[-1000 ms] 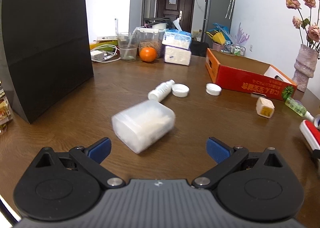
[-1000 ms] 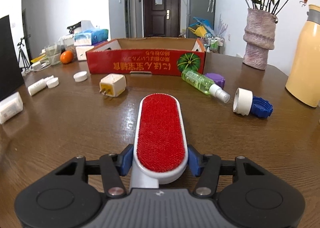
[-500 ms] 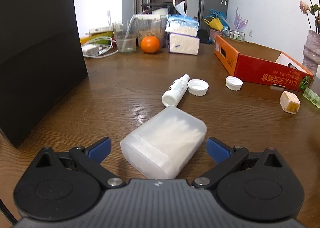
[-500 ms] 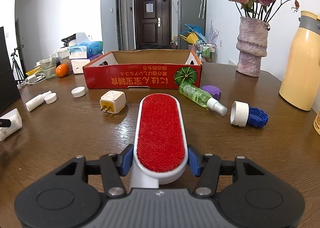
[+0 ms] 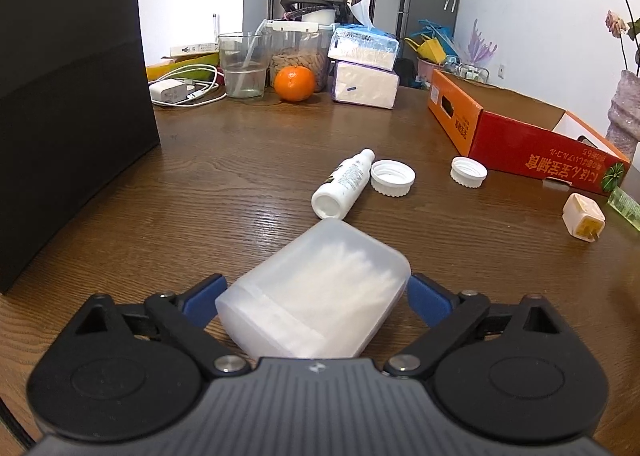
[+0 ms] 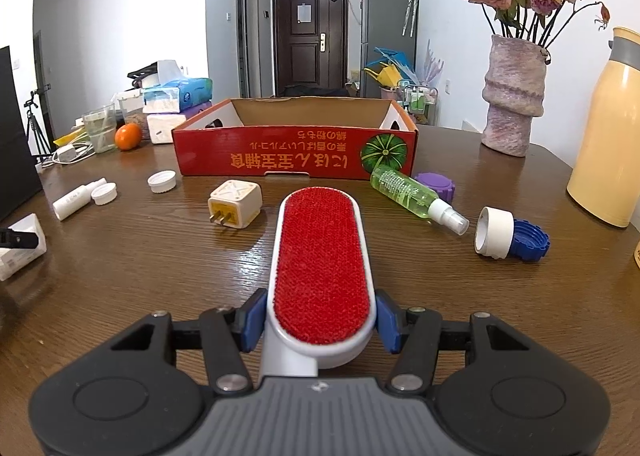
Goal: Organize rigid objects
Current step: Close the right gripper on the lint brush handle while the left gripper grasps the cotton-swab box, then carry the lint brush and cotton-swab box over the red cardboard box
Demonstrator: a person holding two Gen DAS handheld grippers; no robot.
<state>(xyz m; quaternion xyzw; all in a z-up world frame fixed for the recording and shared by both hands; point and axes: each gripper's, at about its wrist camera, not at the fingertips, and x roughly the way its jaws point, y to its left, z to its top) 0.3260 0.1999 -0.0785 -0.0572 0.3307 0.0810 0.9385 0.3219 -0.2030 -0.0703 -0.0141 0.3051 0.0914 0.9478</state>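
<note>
left wrist view: left gripper (image 5: 310, 298) now astride the translucent cotton-swab box (image 5: 316, 292), well ahead of the fingers a second ago, since drawn in between them; jaws just closing from full spread, blue pads near both flanks of the box, contact not clear (so counted as unpinched). box lying flat and askew on the wooden table (image 5: 240, 184). probably the start of a pick, with the squeeze left to finish.

right wrist view: right gripper (image 6: 320, 322) unmoved, clamped on the white sides of the red lint brush (image 6: 322, 260), same as before, brush pointing toward the red cardboard box (image 6: 296, 160), likely the place for everything.

largest first among the rest: black paper bag (image 5: 68, 96) walling off the left; red carton open and bare inside as far as visible; tissue packs (image 5: 364, 64); orange (image 5: 295, 83); green spray bottle (image 6: 412, 196); small white bottle (image 5: 346, 184) just beyond the swab box, white cap (image 5: 392, 178) beside it; plug adapter (image 6: 236, 208).

white bottle close ahead, easy to nudge on lifting.
</note>
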